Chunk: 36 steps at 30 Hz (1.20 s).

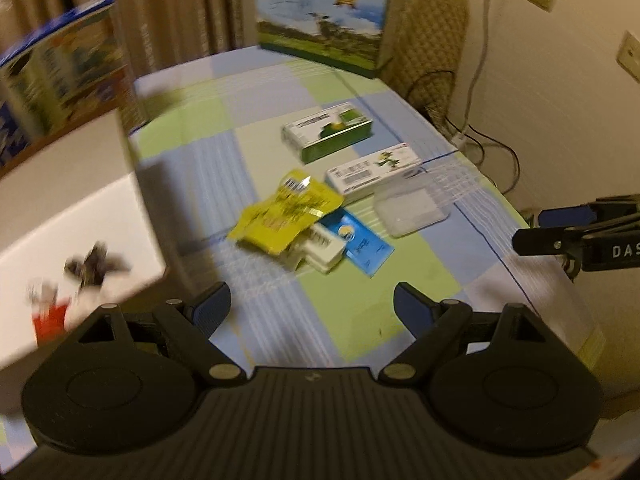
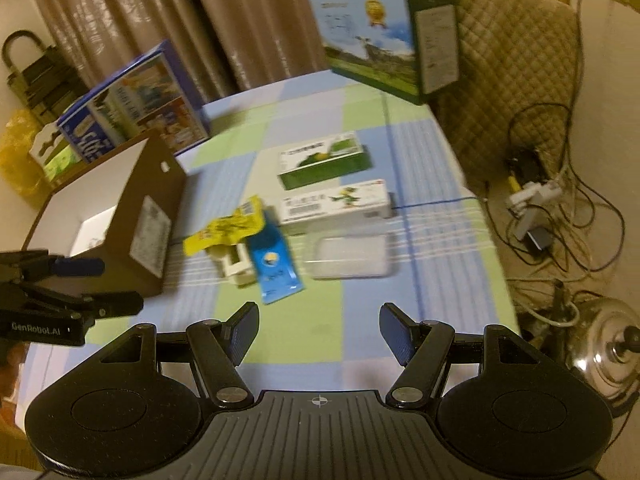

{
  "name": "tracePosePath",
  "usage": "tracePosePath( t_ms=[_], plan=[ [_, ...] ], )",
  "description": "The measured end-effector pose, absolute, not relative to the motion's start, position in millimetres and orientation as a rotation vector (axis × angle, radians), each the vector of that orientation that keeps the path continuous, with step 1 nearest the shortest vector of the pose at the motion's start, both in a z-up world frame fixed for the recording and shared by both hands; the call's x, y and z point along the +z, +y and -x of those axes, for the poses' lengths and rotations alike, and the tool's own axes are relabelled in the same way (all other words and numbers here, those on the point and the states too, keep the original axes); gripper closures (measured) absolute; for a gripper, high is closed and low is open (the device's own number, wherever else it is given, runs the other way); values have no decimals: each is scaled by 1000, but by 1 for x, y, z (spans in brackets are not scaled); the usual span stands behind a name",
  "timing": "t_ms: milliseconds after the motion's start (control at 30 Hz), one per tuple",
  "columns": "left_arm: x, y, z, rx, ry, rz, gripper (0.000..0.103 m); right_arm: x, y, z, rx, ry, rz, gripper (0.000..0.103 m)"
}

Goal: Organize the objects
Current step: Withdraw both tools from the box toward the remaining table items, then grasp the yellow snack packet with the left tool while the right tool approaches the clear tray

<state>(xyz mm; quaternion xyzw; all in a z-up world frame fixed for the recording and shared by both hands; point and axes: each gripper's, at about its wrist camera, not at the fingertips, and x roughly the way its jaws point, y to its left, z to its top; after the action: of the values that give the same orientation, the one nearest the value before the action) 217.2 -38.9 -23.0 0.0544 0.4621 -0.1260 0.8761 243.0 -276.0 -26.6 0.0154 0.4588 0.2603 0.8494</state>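
Note:
On the checked tablecloth (image 1: pixel 248 128) lie a yellow packet (image 1: pixel 284 210) (image 2: pixel 228 230), a blue sachet (image 1: pixel 362 246) (image 2: pixel 274 266), a small white box (image 1: pixel 316 248) (image 2: pixel 238 266), a clear plastic container (image 1: pixel 412 208) (image 2: pixel 352 258), a white carton (image 1: pixel 372 172) (image 2: pixel 334 202) and a green carton (image 1: pixel 328 132) (image 2: pixel 324 160). An open brown box with a white inside (image 1: pixel 76 216) (image 2: pixel 136 216) stands to their left. My left gripper (image 1: pixel 312 306) (image 2: pixel 102 286) is open and empty beside that box. My right gripper (image 2: pixel 318 332) (image 1: pixel 528 228) is open and empty, short of the items.
A large blue-and-green box (image 1: pixel 324 16) (image 2: pixel 384 40) stands at the table's far end, and a blue printed box (image 1: pixel 60 68) (image 2: pixel 136 96) behind the brown box. A quilted chair (image 2: pixel 512 80), cables (image 2: pixel 560 208) and a metal kettle (image 2: pixel 608 352) are off the right edge.

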Motion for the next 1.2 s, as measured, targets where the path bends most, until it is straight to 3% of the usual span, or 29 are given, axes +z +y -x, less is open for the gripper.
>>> tracePosePath(
  t_ms=[200,500,1033,1200],
  plan=[
    [-28,-54,-267,-380,971,-286,17,-28,-298,-251,505,974,-68,39],
    [-58,-65,-343,-543,1121,-428,17,-35,-319,-261,436,995,-115,39],
    [-119,-65,-403,-685,1336,-474,16,-50,-332,-282,349,1045,-174,39],
    [-118,-60,-406,-709,1316,-409,46,-52,-330,-287,347,1049,-173,39]
  ],
)
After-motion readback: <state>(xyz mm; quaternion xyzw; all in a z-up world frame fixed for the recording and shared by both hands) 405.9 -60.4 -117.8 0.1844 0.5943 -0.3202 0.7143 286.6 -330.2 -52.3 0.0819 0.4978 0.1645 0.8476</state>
